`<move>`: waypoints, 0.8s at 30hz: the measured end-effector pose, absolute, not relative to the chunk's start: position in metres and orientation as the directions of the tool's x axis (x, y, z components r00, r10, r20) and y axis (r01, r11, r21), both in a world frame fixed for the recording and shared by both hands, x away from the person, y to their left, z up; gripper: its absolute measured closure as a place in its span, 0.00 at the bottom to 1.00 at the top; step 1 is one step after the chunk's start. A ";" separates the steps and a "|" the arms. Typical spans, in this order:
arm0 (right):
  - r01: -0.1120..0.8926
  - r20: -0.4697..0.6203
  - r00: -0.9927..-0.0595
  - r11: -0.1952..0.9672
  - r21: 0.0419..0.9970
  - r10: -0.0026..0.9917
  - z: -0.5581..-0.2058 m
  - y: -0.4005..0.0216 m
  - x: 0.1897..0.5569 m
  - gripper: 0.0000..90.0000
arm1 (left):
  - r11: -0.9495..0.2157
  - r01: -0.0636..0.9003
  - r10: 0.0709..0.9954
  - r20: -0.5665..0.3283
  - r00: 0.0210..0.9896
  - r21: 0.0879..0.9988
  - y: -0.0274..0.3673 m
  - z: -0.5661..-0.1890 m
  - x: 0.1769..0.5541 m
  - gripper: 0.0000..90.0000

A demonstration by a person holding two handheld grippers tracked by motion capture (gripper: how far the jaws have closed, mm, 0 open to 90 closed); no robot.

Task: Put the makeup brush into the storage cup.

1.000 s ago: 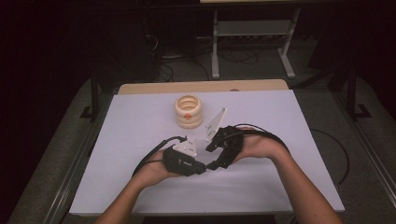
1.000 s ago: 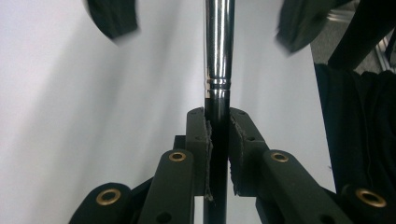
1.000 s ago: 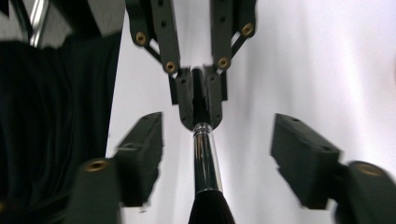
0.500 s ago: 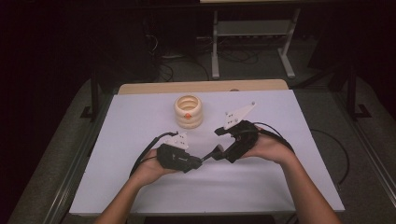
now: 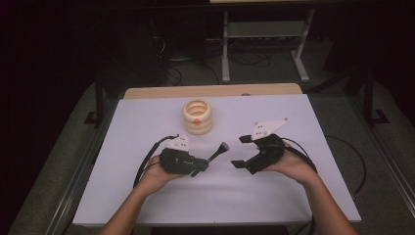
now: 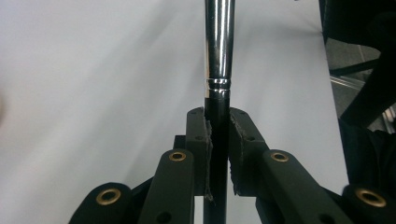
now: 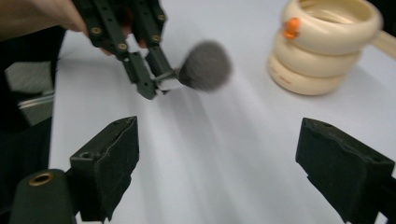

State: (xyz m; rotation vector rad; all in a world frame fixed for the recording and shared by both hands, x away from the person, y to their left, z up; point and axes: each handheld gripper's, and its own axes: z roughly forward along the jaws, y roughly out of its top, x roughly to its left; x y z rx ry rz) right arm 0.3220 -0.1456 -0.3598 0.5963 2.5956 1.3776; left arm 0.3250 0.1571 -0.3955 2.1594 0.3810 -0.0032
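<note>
white table (image 5: 147, 196), unlabelled brush (image 5: 219, 151), cream rings (image 5: 197, 117)

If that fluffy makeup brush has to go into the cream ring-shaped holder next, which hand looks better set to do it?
Probably the left. The left gripper is already shut on the brush, bristles pointing away from it, and the holder stands just beyond. The right gripper is open, holding nothing.
</note>
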 end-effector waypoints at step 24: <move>0.350 0.058 -0.766 0.340 0.873 0.640 -0.393 -0.199 0.285 0.13 | -0.385 0.303 0.369 -0.155 0.916 0.872 0.179 -0.388 0.332 0.89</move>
